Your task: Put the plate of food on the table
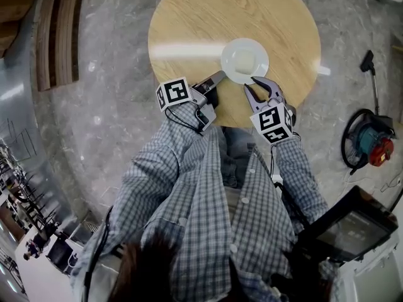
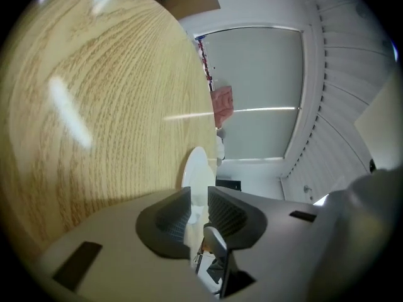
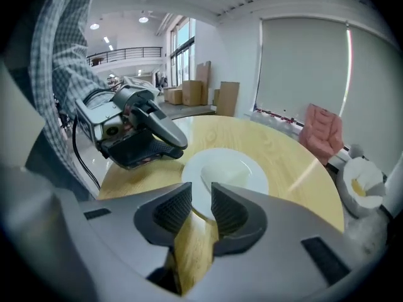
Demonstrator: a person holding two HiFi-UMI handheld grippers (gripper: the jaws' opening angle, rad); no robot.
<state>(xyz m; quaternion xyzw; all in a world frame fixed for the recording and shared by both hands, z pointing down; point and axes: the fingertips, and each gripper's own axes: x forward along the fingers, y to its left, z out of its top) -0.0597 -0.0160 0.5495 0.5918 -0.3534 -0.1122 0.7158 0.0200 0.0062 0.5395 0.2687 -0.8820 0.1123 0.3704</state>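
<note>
Dark ribbed pads on the fingers of the left gripper [image 2: 199, 206] stand close together with the plate [image 2: 196, 168] edge-on between them. Its white rim fills the gap from pad to pad, so the fingers appear to be gripping it. This gripper is turned on its side, with one finger over the rim and the other under it, at the plate's near-left edge.

The fingers of the right gripper [image 3: 201, 197] are a narrow way apart and level with the desk [image 1: 208, 17]. They hold nothing. The plate's near rim and a strip of wood show through the gap just ahead of the tips, and the head view puts them at the plate's near-right edge.

The plate lies flat on the round wooden desk, on the person's side of the middle and close to the near edge. The set-down looks as good as done, and what seems left is the release. For that, the left fingers would have to spread enough to free both faces of the rim, then draw straight back and low, so that the under finger does not lift or drag the plate. The right gripper only needs to back away.

The plate is white, round and glossy, with a broad flat rim around a shallow well. Something pale sits in the well, too washed out to tell what it is. The glaze is probably slippery under the pads.
</note>
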